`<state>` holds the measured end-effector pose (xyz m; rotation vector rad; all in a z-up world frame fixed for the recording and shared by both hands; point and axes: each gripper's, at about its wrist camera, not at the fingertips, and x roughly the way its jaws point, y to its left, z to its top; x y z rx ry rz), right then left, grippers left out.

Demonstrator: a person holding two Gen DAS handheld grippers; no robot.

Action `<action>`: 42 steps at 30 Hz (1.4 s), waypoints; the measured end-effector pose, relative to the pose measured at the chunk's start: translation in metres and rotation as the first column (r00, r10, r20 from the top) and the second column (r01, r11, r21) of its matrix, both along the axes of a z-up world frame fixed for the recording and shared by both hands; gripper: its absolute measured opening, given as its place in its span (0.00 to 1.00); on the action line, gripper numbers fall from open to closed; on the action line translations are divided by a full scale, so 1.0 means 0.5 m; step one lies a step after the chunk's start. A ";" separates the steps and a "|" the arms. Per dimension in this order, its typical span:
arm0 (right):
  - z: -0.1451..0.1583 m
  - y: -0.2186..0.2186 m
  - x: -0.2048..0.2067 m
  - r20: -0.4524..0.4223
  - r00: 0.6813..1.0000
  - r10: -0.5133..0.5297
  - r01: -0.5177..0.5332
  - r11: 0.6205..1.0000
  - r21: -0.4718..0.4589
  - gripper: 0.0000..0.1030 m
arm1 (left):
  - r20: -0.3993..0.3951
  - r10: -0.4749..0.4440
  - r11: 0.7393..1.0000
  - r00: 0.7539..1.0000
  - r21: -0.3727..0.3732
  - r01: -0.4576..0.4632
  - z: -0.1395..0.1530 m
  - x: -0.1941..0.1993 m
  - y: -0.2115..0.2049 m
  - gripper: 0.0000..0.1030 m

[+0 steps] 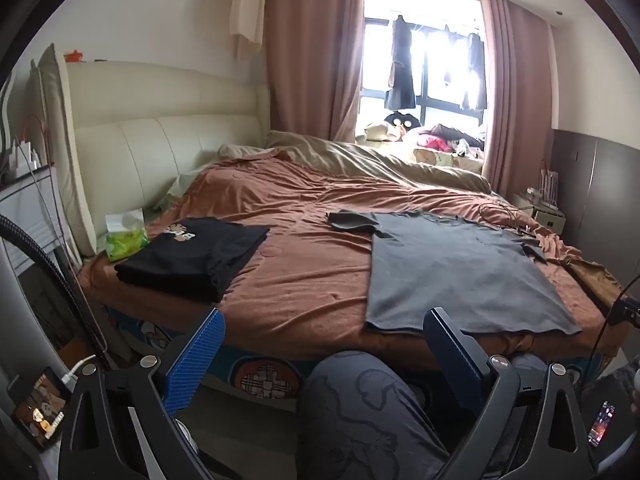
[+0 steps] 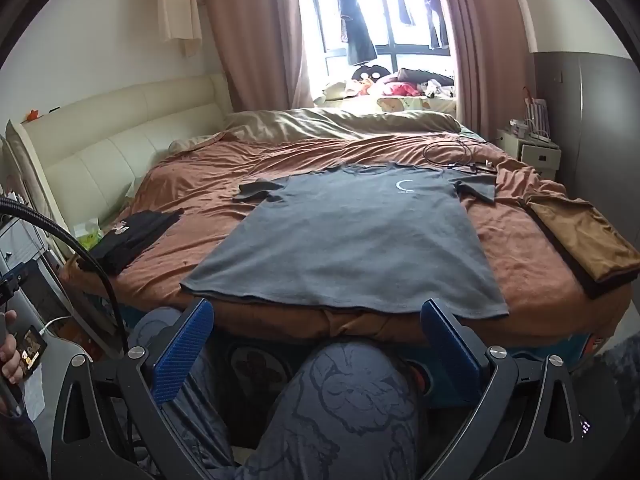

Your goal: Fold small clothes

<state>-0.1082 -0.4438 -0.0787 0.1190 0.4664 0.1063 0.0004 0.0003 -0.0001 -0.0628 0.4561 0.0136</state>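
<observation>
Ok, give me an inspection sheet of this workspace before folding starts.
Surface: bed with a rumpled brown cover.
Job's things: grey T-shirt spread flat, hem at the near edge; folded black garment at left; folded brown garment at right.
Clutter: green tissue pack by the headboard.
Grippers: left gripper and right gripper open, off the bed, holding nothing.
Cables: black cable beyond the shirt.
Surroundings: window with hanging clothes, curtains.

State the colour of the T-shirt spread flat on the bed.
Grey T-shirt, with a small white crescent mark on the chest; clearest in the right wrist view.
</observation>
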 end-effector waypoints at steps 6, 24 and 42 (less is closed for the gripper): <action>0.008 0.002 -0.004 0.027 1.000 -0.011 0.012 1.000 -0.023 1.00 | 0.001 0.000 1.000 1.000 -0.005 0.000 0.002 0.007 0.006 0.97; -0.001 -0.002 0.001 0.024 1.000 0.003 -0.003 1.000 -0.018 1.00 | 0.004 -0.013 1.000 1.000 -0.006 0.013 0.000 -0.006 0.003 0.97; 0.001 0.006 -0.014 0.024 1.000 -0.012 0.012 1.000 -0.026 1.00 | 0.001 -0.022 1.000 1.000 -0.002 0.022 0.004 -0.015 -0.008 0.97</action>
